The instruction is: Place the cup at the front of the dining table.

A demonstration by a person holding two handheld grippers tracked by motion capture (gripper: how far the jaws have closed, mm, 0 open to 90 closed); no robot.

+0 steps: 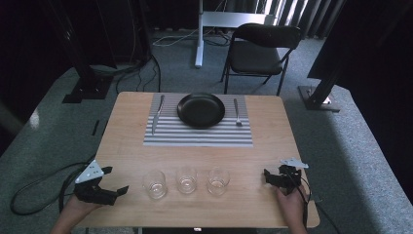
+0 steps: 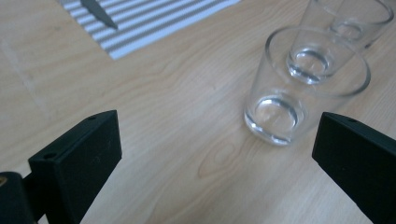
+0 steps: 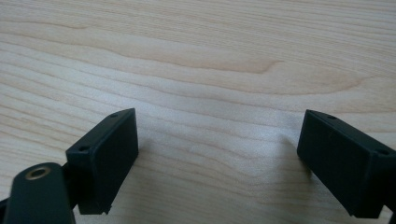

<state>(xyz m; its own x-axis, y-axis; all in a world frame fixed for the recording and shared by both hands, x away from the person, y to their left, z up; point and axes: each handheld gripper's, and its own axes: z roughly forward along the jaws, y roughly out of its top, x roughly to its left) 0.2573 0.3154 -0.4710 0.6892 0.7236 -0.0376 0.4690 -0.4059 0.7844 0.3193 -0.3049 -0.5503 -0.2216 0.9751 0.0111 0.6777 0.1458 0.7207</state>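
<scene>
Black plate, grey-striped placemat

Three empty clear glasses upright in a row near the table's front edge

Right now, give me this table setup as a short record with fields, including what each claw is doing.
surface: wooden table
placemat: striped placemat, far centre
plate: black plate on the placemat
cutlery: knife left of the plate, fork right of it
glasses: three empty, in a near row: left glass, middle glass, right glass
left claw: open, holding nothing, beside the left glass
right claw: open, holding nothing, over bare wood
</scene>
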